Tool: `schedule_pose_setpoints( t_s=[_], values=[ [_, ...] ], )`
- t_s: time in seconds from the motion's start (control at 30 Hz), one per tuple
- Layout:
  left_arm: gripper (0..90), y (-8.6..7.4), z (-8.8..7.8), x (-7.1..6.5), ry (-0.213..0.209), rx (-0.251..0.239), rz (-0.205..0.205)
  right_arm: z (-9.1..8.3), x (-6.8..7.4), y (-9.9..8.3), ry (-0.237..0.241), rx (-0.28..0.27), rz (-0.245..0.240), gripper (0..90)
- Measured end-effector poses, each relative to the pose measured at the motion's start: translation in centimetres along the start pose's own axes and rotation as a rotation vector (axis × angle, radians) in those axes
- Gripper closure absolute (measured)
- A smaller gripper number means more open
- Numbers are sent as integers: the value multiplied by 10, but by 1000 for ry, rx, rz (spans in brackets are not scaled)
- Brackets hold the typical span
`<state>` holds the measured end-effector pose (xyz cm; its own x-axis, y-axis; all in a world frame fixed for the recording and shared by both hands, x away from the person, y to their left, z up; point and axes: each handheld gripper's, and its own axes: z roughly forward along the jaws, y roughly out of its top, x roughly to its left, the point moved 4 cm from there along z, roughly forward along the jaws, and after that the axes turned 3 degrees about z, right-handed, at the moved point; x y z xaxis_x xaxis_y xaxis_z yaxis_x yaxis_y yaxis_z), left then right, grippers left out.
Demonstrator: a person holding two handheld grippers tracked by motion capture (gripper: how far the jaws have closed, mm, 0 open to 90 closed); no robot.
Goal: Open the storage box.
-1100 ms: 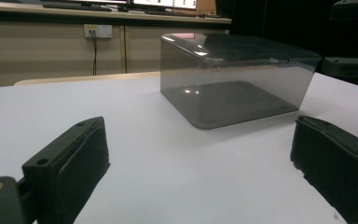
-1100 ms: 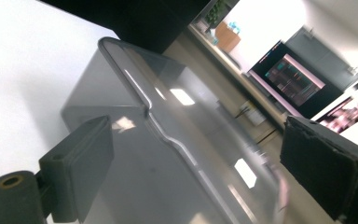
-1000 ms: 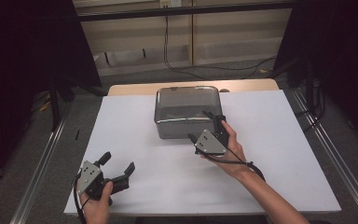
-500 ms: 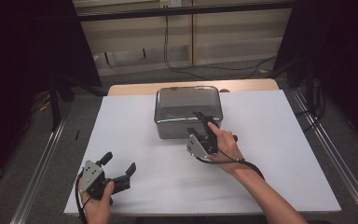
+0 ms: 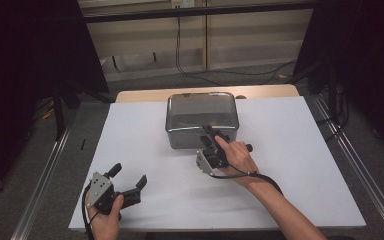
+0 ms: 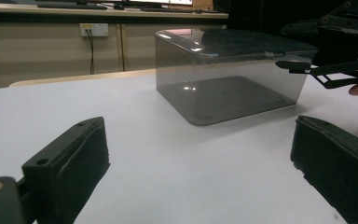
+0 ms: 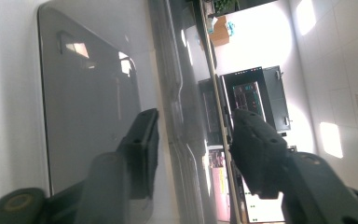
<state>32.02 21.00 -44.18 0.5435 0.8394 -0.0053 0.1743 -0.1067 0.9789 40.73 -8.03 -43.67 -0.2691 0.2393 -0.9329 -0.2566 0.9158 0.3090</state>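
Smoky clear box at the far middle of the white table, lid on. Right gripper at its near right edge, jaws just been closing, one above and one below the lid's rim, contact unclear. Left gripper wide open, holding nothing, near the front left corner.

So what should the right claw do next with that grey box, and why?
Probably finish closing on the lid's edge. The right claw has just been closing at the near rim of the box, and in its own view one jaw lies beside the wall and the other across the lid, with a gap left. The left claw rests open on the table, so the right must grip alone.
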Motion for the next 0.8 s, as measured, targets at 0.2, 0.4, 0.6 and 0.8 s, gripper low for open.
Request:
schedule_pose_setpoints(
  t_s=[0.2, 0.4, 0.6, 0.8],
  values=[
    [40, 0, 0, 2, 4, 2, -5, 4, 4, -2, 16, 12, -4, 608],
    [40, -1, 1, 2, -1, 10, 3, 5, 7, 0, 22, 8, -15, 653],
    [40, -1, 2, 3, 6, 24, 20, 4, 5, 3, 15, -4, -15, 764],
    [43, 1, 0, 3, 8, 11, -29, 3, 4, 3, 19, -4, -17, 772]
  ],
)
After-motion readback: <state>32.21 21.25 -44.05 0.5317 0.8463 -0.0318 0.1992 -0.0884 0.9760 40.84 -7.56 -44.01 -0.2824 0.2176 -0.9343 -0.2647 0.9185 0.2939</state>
